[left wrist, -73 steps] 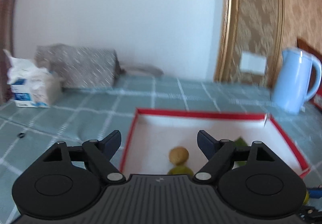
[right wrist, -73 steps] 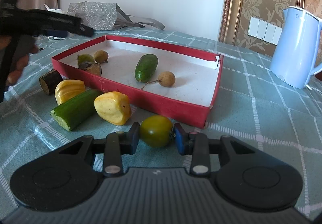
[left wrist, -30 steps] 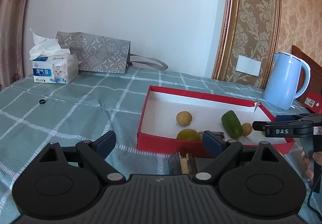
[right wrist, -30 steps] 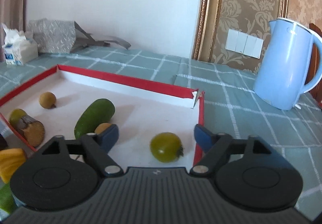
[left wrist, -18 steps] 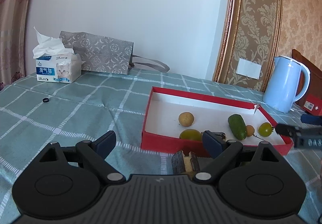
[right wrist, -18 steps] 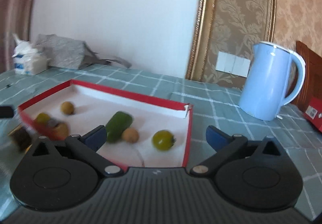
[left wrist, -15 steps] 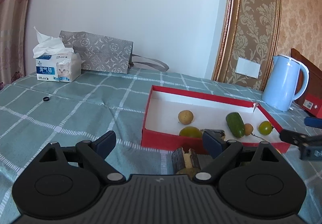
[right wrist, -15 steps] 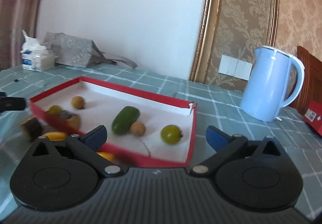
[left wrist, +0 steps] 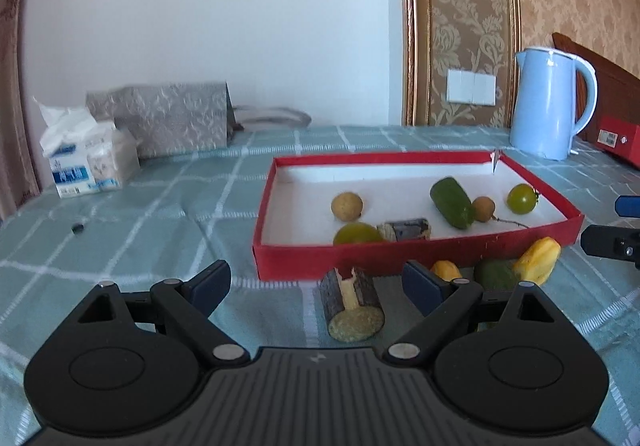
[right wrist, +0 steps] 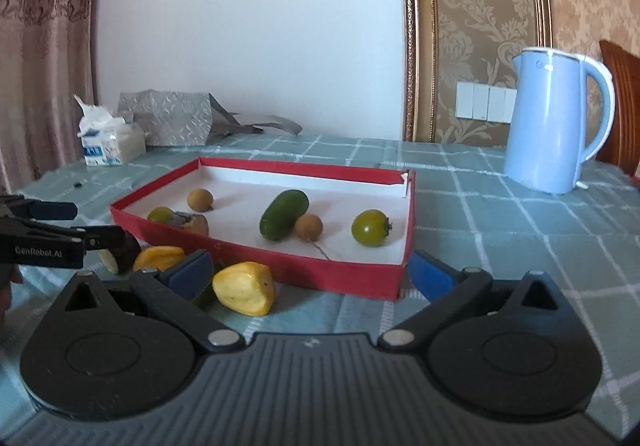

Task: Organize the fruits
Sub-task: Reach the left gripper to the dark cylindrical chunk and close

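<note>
Left gripper [left wrist: 316, 284] spread wide and empty, low over the green checked tablecloth [left wrist: 160, 213], bracketing a short dark-skinned sugarcane stub with a pale cut end [left wrist: 352, 306]; likely lined up for the next pick. Right gripper [right wrist: 310, 272] likewise spread wide and holding nothing, pulled back from the box's near wall, probably to choose among what lies outside.

Just beyond the fingers, outside the box: a yellow ridged starfruit piece [right wrist: 244, 288], a second yellow piece [right wrist: 158, 258], a green fruit mostly hidden between them. Then the shallow red cardboard box with white floor [right wrist: 340, 274], already holding a dark green cucumber [right wrist: 284, 213], two tan longans [right wrist: 309, 228] [right wrist: 200, 199], a green tomato [right wrist: 371, 228], a yellow-green round fruit [right wrist: 160, 213] and another cane stub [right wrist: 190, 221]. Sorting well along, by that count.

Farthest back: pale blue kettle [right wrist: 556, 125], tissue box [right wrist: 110, 143], grey patterned paper bag [right wrist: 168, 121].

Only from the left: the stub's notched bark and cut face, plus a red box [left wrist: 618, 137] by the kettle. Only from the right: the left gripper's side profile above the stub, and the yellow piece unobstructed.
</note>
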`<state>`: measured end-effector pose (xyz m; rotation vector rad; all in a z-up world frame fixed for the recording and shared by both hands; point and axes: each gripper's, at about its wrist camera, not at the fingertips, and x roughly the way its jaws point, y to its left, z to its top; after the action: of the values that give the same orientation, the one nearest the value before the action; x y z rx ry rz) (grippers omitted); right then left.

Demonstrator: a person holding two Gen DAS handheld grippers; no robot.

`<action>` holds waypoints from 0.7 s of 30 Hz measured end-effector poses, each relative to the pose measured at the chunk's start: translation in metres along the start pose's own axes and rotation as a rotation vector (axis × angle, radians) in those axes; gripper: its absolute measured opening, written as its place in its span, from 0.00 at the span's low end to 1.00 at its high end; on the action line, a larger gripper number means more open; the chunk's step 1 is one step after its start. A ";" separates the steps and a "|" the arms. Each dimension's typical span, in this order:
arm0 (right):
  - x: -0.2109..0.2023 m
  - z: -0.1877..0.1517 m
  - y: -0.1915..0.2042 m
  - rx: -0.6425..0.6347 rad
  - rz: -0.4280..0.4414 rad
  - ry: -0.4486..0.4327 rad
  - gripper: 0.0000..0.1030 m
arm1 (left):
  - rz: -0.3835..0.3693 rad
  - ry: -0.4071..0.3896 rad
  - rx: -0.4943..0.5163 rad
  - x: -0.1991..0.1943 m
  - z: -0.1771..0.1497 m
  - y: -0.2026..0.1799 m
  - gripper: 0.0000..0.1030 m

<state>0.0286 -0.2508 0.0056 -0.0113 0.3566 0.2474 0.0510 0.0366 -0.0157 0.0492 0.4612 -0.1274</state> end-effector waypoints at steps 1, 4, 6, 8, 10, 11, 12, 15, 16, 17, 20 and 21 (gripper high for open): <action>0.000 -0.001 0.002 -0.011 -0.001 0.002 1.00 | -0.014 0.023 -0.005 0.004 0.000 0.000 0.90; 0.002 -0.002 0.006 -0.032 0.018 0.015 1.00 | -0.009 0.055 0.004 0.009 0.000 -0.004 0.90; 0.002 -0.002 0.007 -0.031 0.031 0.019 1.00 | -0.004 0.068 0.004 0.011 -0.001 -0.004 0.90; 0.003 -0.003 0.006 -0.019 0.044 0.033 1.00 | 0.006 0.091 -0.010 0.015 -0.001 -0.002 0.90; 0.006 -0.003 0.004 0.002 0.055 0.059 1.00 | -0.002 0.110 -0.036 0.018 -0.001 0.002 0.90; 0.008 -0.004 0.003 0.007 0.054 0.071 1.00 | -0.010 0.118 -0.050 0.019 -0.002 0.003 0.90; 0.009 -0.004 0.003 0.007 0.046 0.078 1.00 | -0.016 0.126 -0.060 0.020 -0.002 0.004 0.90; 0.008 -0.005 0.003 0.001 0.024 0.072 1.00 | -0.013 0.131 -0.044 0.020 -0.002 0.001 0.90; 0.009 -0.005 0.004 -0.006 0.010 0.073 1.00 | -0.007 0.128 -0.030 0.020 -0.002 -0.001 0.90; 0.010 -0.006 0.005 -0.015 -0.011 0.075 1.00 | -0.008 0.126 -0.017 0.020 -0.002 -0.003 0.90; 0.010 -0.005 0.004 -0.008 -0.024 0.072 1.00 | -0.015 0.153 0.023 0.023 -0.002 -0.010 0.90; 0.009 -0.005 0.002 0.001 -0.025 0.066 1.00 | -0.011 0.170 0.031 0.026 -0.003 -0.012 0.90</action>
<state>0.0348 -0.2466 -0.0019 -0.0231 0.4219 0.2228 0.0710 0.0225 -0.0298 0.0883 0.6291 -0.1420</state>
